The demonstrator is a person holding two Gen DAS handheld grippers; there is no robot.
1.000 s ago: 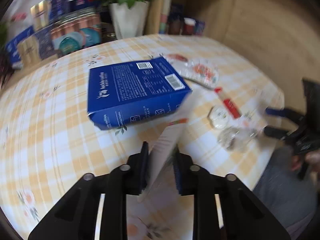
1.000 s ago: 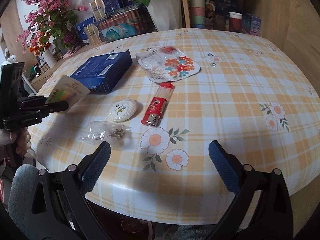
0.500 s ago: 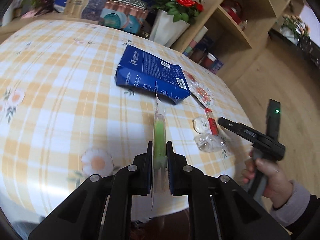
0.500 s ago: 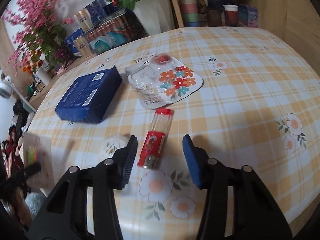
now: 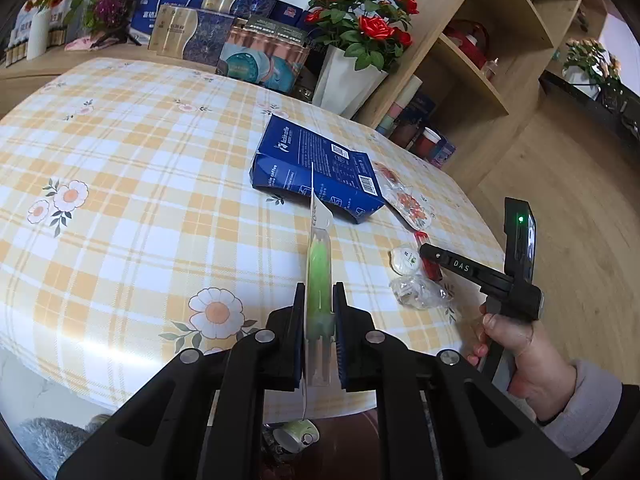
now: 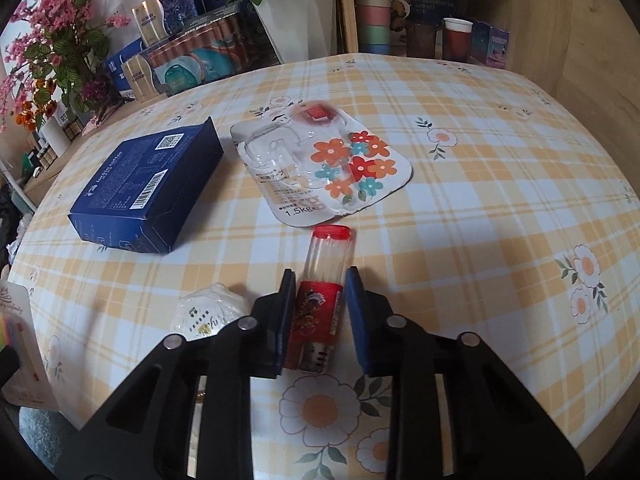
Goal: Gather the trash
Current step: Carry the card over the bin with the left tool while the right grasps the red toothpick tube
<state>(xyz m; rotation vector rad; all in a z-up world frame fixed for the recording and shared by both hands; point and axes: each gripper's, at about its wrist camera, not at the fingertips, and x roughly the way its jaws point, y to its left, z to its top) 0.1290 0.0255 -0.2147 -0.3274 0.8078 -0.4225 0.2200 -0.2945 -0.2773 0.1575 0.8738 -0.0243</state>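
Note:
My left gripper is shut on a flat card package with green pieces inside, held edge-on above the table's near edge; the package also shows in the right wrist view. My right gripper is open, its jaws on either side of a red toothpick tube lying on the checked tablecloth. The jaws stand a little apart from the tube. A white round packet lies left of the tube, and a crumpled clear wrapper lies near the table edge.
A blue box and a flowered blister pack lie farther back. A white vase of roses, boxes and a wooden shelf stand behind the table. A bin with trash is below the table edge.
My right gripper has moved forward and down over the red tube and its jaws have narrowed around it. My left gripper has drawn back slightly, still holding the card package.

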